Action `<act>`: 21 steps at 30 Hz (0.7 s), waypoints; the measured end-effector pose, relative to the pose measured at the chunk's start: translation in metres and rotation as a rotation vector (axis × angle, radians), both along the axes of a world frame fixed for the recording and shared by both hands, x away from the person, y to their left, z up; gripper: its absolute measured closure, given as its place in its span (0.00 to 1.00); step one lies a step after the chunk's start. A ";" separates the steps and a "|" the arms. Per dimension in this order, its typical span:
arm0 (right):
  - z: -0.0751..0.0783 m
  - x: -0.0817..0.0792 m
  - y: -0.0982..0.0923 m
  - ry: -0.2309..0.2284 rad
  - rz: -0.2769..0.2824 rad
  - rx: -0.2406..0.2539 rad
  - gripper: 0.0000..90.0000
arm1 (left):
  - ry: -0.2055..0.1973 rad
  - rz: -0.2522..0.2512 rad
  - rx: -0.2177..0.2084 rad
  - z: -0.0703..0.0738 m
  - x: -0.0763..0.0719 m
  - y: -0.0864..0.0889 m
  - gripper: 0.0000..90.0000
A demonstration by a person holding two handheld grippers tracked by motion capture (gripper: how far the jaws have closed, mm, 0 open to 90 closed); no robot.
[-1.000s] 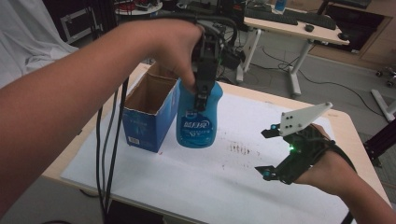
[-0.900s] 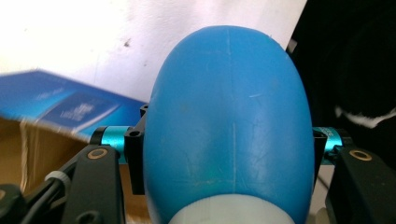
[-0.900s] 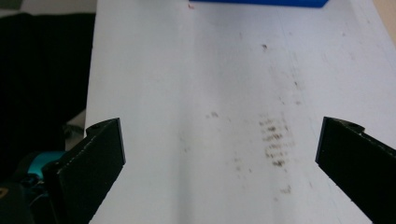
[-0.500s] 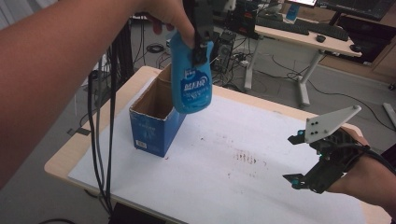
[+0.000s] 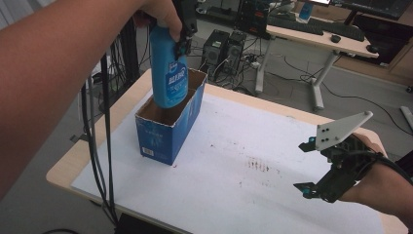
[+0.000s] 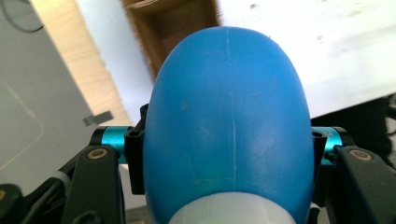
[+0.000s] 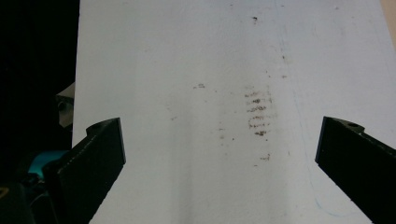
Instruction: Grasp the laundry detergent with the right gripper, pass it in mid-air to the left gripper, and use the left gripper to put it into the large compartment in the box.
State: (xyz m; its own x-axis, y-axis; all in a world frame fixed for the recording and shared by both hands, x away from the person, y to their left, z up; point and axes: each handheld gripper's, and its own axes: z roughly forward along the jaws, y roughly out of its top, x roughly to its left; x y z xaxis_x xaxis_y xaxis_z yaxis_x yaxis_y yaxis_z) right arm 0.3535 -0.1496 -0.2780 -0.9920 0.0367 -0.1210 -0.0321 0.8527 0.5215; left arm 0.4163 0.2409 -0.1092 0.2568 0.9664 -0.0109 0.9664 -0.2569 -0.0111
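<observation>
White table sheet (image 5: 253, 141) lies bare beside box (image 5: 168, 124).

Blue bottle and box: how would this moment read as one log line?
left gripper: shut on blue bottle | bottle: above open blue box | right gripper: open, holding nothing, over white sheet

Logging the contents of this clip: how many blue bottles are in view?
1. The blue bottle is held in the left tool above the open blue box at the table's left side. The box's inside is partly hidden, so another could lie there.
</observation>
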 end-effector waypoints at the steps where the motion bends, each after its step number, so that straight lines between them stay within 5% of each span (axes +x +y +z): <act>1: -0.001 0.000 0.000 0.002 -0.001 0.004 0.01 | 0.006 0.005 0.009 -0.004 0.001 0.002 0.44; 13: -0.007 -0.001 0.000 0.007 -0.012 0.009 0.01 | 0.057 -0.039 0.022 -0.061 0.015 0.007 0.44; 21: -0.010 -0.001 -0.003 0.009 -0.025 0.009 0.01 | 0.093 -0.209 0.031 -0.109 0.021 0.005 0.44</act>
State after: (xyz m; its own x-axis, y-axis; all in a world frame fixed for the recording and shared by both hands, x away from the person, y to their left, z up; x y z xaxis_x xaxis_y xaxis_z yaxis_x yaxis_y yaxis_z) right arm 0.3520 -0.1527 -0.2883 -0.9917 0.0630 -0.1121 -0.0059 0.8483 0.5295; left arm 0.4377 0.2457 -0.2179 0.4504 0.8927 -0.0148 0.8868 -0.4492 -0.1086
